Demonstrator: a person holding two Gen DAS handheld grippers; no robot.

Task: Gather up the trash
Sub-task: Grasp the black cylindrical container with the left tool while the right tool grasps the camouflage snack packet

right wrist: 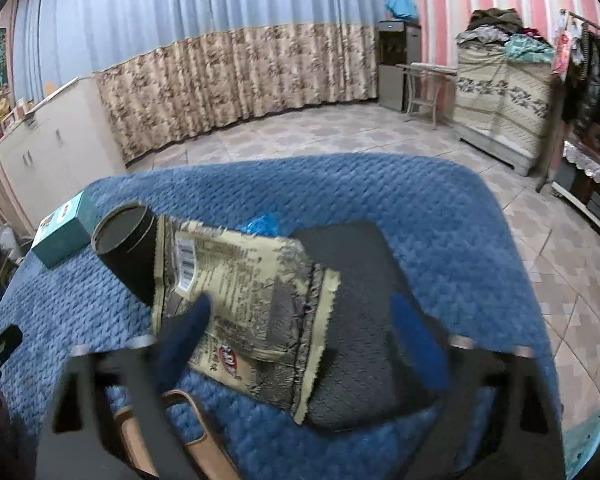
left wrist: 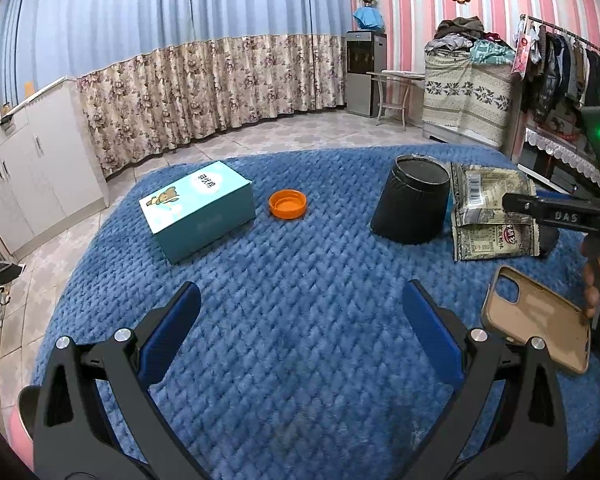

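Wrapper [right wrist: 244,300] shows a barcode; right fingers [right wrist: 188,328] straddle it.

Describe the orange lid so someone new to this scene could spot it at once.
Start at the blue quilted blanket covering the surface. Between the teal cardboard box and the black cylindrical container lies a small round orange plastic lid, lying flat with its rim up. It is the only orange thing there.

A home bedroom (floral curtains [left wrist: 204,84], clothes rack [left wrist: 572,68], blue blanket [left wrist: 300,280]).
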